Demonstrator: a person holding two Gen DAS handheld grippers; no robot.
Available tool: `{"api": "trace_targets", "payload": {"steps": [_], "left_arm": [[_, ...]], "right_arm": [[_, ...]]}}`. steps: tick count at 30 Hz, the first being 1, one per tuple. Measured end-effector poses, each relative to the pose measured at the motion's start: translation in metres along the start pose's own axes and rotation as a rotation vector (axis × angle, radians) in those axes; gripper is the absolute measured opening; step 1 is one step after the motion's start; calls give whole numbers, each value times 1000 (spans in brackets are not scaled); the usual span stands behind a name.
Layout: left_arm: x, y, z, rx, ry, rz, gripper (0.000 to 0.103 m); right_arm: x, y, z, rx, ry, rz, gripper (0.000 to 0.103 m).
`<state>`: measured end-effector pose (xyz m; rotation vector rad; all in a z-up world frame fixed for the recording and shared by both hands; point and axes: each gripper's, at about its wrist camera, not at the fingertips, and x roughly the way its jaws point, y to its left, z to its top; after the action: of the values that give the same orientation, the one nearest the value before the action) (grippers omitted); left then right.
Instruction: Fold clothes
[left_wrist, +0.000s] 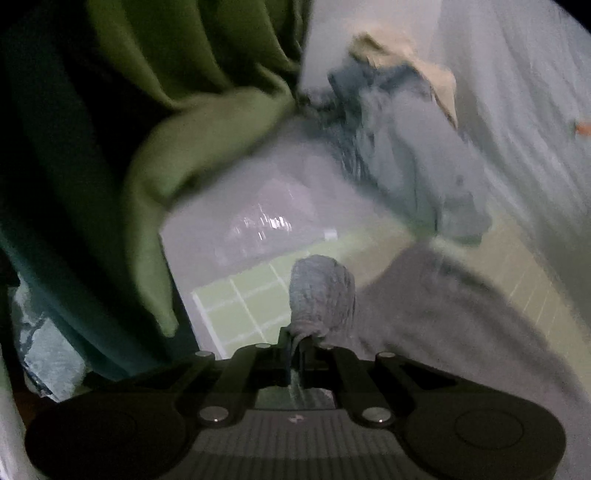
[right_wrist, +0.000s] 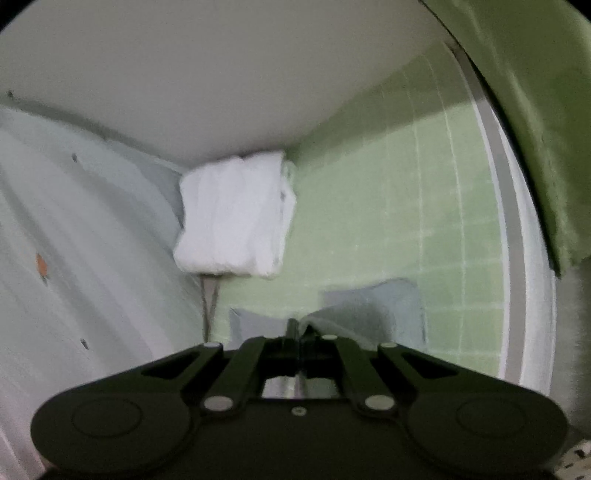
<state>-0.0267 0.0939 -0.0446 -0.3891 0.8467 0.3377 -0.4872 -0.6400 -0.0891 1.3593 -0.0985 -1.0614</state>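
Left wrist view, read from the left edge across: a green curtain (left_wrist: 177, 122) hangs at ten o'clock, a pale box-like surface (left_wrist: 258, 199) sits at centre, and a heap of unfolded clothes (left_wrist: 399, 140), blue-grey with a beige piece on top, lies at one o'clock against the white wall. The left gripper (left_wrist: 295, 343) has its jaws pressed together on a bunched corner of grey cloth (left_wrist: 321, 291); the rest of that garment spreads away toward three and four o'clock over the green gridded mat (left_wrist: 243, 302). This view is motion-blurred, so finer creases cannot be read.

Right wrist view, left to right: the wall with an orange mark at nine o'clock, a folded white stack (right_wrist: 232, 218) at twelve o'clock in the corner, then the mat, and the curtain edge at two o'clock. The right gripper (right_wrist: 297, 332) is likewise closed, pinching an edge of the same grey cloth (right_wrist: 373, 302), which lies flat on the mat toward one and two o'clock of the claw.

Both hands appear to hold edges of one garment, its body lying to the right of each claw. My reading is that a fold is in hand, and that it turns on keeping the held edge taut while carrying it over that flat body.
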Motion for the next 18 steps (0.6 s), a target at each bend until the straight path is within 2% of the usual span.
{"api": "trace_targets", "payload": {"steps": [3,6,8,9,13,18], "left_arm": [[-22,-4,13,-14,-47,-24,4],[-6,-9,11,-43,-32,-1,4],[-1,-15,9,-47,-38,-18,4],[-2,-21,8,-41,-46,-22,4],[7,-40,15,-70,-59,-25,4],[29,-65,28,-127,-69,-38,4]], "right_arm": [[-6,12,11,19,-15,57,1],[2,27,8,-78,-8,58,1],[19,24,0,-100,12,8,1],[28,18,-4,-54,39,13,1],[46,15,-20,24,53,20,1],[72,45,-25,-57,37,-15,1]]}}
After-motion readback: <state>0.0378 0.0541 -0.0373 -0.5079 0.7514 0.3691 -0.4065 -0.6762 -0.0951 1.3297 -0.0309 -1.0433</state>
